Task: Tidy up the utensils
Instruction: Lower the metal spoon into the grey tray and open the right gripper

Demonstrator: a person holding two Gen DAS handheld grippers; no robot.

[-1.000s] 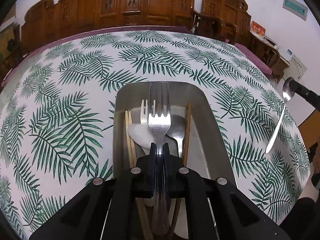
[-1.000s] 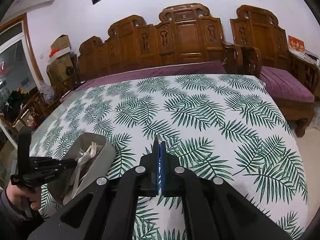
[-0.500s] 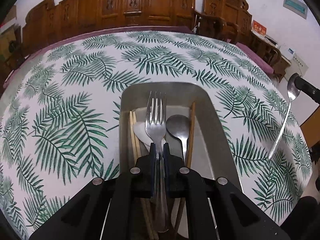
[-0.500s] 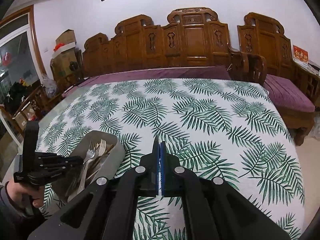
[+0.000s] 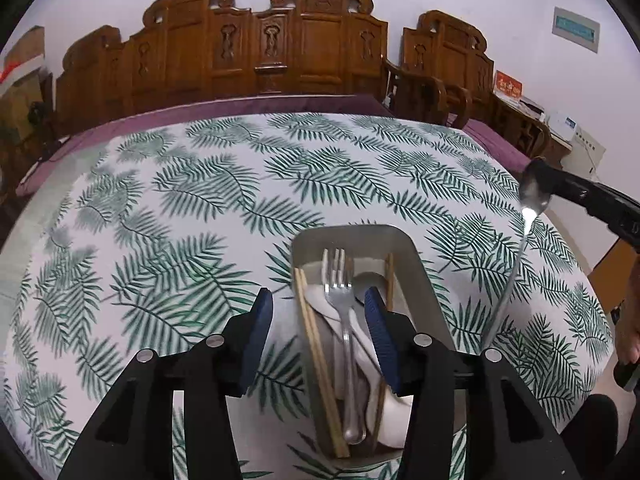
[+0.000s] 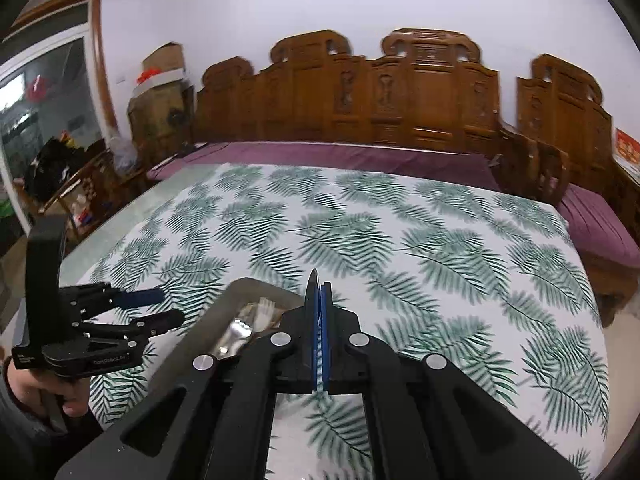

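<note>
Left gripper (image 5: 318, 314), lower centre: jaws opening, nothing pinched, above the fork (image 5: 340, 300) lying among chopsticks (image 5: 316, 340) in the steel tray (image 5: 420, 280) on the palm-print surface (image 5: 180, 220). Right gripper (image 6: 319, 292), centre: jaws clamped shut on a spoon (image 5: 534, 192), upper right.

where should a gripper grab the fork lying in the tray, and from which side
Grip the fork by its slim handle, mid-length, coming from above with fingers straddling it sideways. It lies flat on top of the pile in the metal tray, tines toward the far end, wooden chopsticks close on its left.
</note>
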